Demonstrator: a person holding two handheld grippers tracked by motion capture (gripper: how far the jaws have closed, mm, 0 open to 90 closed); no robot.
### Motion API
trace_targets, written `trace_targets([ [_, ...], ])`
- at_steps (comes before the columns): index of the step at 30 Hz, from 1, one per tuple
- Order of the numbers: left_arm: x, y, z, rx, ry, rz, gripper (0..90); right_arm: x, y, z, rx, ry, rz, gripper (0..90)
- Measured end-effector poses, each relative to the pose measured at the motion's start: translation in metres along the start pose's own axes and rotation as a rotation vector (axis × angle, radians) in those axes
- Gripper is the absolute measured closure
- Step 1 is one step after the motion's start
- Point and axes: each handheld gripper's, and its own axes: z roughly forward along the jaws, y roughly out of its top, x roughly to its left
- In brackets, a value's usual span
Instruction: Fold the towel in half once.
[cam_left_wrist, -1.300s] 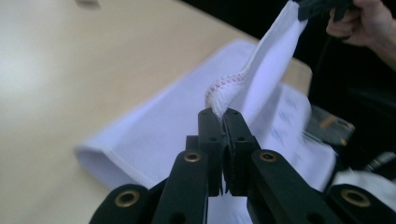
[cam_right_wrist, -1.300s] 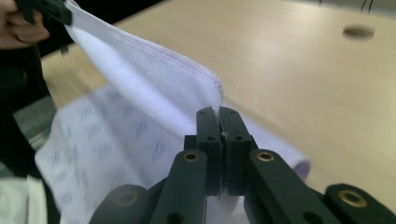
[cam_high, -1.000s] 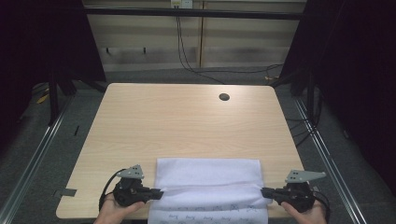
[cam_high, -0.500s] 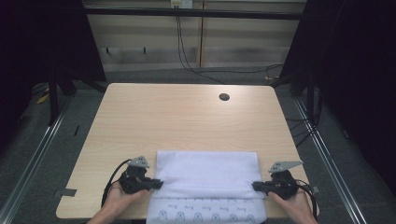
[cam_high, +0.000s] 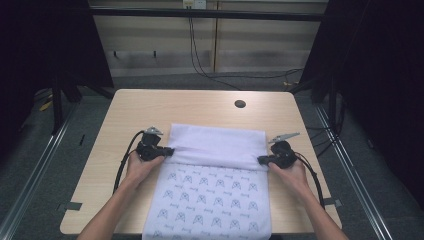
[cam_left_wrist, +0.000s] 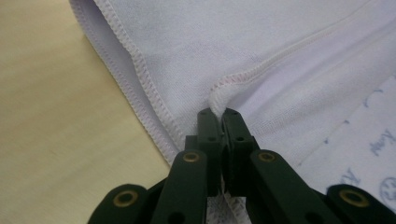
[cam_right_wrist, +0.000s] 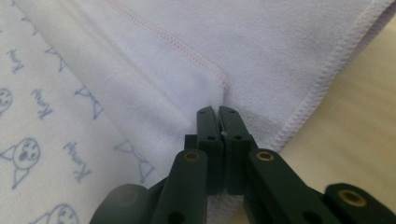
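A pale lilac towel (cam_high: 215, 175) with a small printed pattern lies on the wooden table (cam_high: 150, 107), its far part doubled back as a plain band (cam_high: 217, 147). My left gripper (cam_high: 169, 150) is shut on the towel's left corner, and in the left gripper view the hemmed corner (cam_left_wrist: 219, 95) bunches between the closed jaws (cam_left_wrist: 218, 114). My right gripper (cam_high: 261, 160) is shut on the right corner; its own view shows the towel (cam_right_wrist: 196, 70) pinched at the closed tips (cam_right_wrist: 218, 112). A hand holds each gripper.
A round cable hole (cam_high: 240, 104) sits in the table near the far right edge. Bare tabletop lies beyond the towel and to both sides. Black cables trail from each gripper. The towel's near end hangs over the table's front edge. Metal rails (cam_high: 40, 170) flank the table.
Both grippers have moved away from the front edge toward the table's middle, carrying the towel's corners. The plain folded band has travelled forward, and more of the printed side now shows.
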Motion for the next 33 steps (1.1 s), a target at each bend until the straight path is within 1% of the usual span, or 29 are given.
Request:
trace_targets([
  [1, 0.006, 0.005, 0.004, -0.002, 0.016, 0.012, 87.7, -0.005, 0.006, 0.005, -0.007, -0.007, 0.001, 88.5],
  [2, 0.011, 0.010, 0.007, -0.010, 0.047, 0.013, 87.7, -0.010, 0.012, 0.011, -0.025, -0.008, 0.013, 88.5],
  [3, 0.017, 0.013, 0.010, -0.024, 0.042, -0.018, 87.7, -0.015, 0.018, 0.015, -0.028, -0.008, 0.017, 88.5],
  [5, 0.025, 0.017, 0.015, -0.036, 0.043, -0.050, 87.7, -0.020, 0.029, 0.023, -0.029, -0.037, 0.028, 88.5],
  [6, 0.028, 0.020, 0.018, -0.044, 0.051, -0.051, 87.7, -0.023, 0.034, 0.027, -0.035, -0.052, 0.033, 88.5],
  [7, 0.029, 0.021, 0.020, -0.050, 0.053, -0.057, 87.7, -0.027, 0.040, 0.032, -0.043, -0.066, 0.050, 88.5],
  [8, 0.032, 0.023, 0.020, -0.044, 0.055, -0.043, 87.7, -0.031, 0.045, 0.035, -0.045, -0.076, 0.054, 88.5],
  [9, 0.035, 0.024, 0.020, -0.043, 0.054, -0.045, 87.7, -0.034, 0.049, 0.037, -0.040, -0.085, 0.061, 88.5],
  [10, 0.038, 0.025, 0.021, -0.052, 0.051, -0.059, 87.7, -0.037, 0.054, 0.040, -0.042, -0.092, 0.062, 88.5],
  [12, 0.045, 0.028, 0.024, -0.057, 0.065, -0.064, 87.7, -0.042, 0.063, 0.046, -0.042, -0.118, 0.076, 88.5],
  [13, 0.046, 0.029, 0.026, -0.072, 0.065, -0.080, 87.7, -0.042, 0.068, 0.050, -0.041, -0.139, 0.084, 88.4],
  [15, 0.048, 0.033, 0.027, -0.064, 0.092, -0.072, 87.7, -0.040, 0.076, 0.058, -0.052, -0.182, 0.089, 88.4],
  [16, 0.047, 0.034, 0.027, -0.058, 0.098, -0.067, 87.7, -0.041, 0.078, 0.060, -0.062, -0.184, 0.107, 88.4],
  [17, 0.047, 0.034, 0.027, -0.062, 0.101, -0.069, 87.7, -0.041, 0.079, 0.061, -0.078, -0.191, 0.107, 88.4],
  [18, 0.047, 0.034, 0.025, -0.052, 0.096, -0.057, 87.8, -0.042, 0.078, 0.062, -0.084, -0.193, 0.111, 88.5],
  [19, 0.047, 0.033, 0.022, -0.051, 0.082, -0.058, 87.8, -0.043, 0.077, 0.060, -0.101, -0.176, 0.117, 88.5],
  [20, 0.047, 0.033, 0.020, -0.064, 0.068, -0.062, 87.8, -0.044, 0.076, 0.058, -0.115, -0.159, 0.115, 88.6],
  [21, 0.047, 0.033, 0.015, -0.071, 0.060, -0.053, 87.8, -0.046, 0.076, 0.054, -0.136, -0.134, 0.116, 88.5],
  [22, 0.047, 0.034, 0.009, -0.099, 0.033, -0.065, 87.8, -0.046, 0.078, 0.048, -0.152, -0.111, 0.112, 88.5],
  [23, 0.046, 0.036, 0.002, -0.125, 0.016, -0.064, 87.8, -0.047, 0.079, 0.040, -0.179, -0.090, 0.105, 88.5],
  [24, 0.044, 0.039, -0.009, -0.162, -0.005, -0.054, 87.8, -0.048, 0.081, 0.030, -0.214, -0.073, 0.106, 88.5],
  [25, 0.041, 0.042, -0.018, -0.183, -0.019, -0.037, 87.8, -0.048, 0.084, 0.017, -0.258, -0.057, 0.105, 88.5],
  [26, 0.038, 0.045, -0.026, -0.203, -0.022, -0.026, 87.7, -0.047, 0.086, 0.006, -0.301, -0.057, 0.096, 88.6],
  [28, 0.030, 0.053, -0.047, -0.235, -0.021, 0.014, 87.7, -0.044, 0.092, -0.014, -0.360, -0.031, 0.085, 88.5],
  [29, 0.025, 0.056, -0.055, -0.250, -0.013, 0.028, 87.7, -0.040, 0.096, -0.024, -0.382, -0.028, 0.066, 88.6],
  [30, 0.018, 0.060, -0.070, -0.291, -0.003, 0.052, 87.7, -0.037, 0.098, -0.032, -0.397, -0.025, 0.051, 88.5],
  [31, 0.014, 0.063, -0.078, -0.304, -0.009, 0.067, 87.8, -0.032, 0.102, -0.045, -0.427, -0.022, 0.031, 88.5],
  [32, 0.008, 0.067, -0.092, -0.329, -0.011, 0.085, 87.7, -0.029, 0.104, -0.053, -0.445, -0.015, 0.022, 88.5],
  [33, 0.004, 0.069, -0.103, -0.352, -0.012, 0.095, 87.7, -0.023, 0.106, -0.065, -0.467, -0.006, 0.009, 88.6],
])
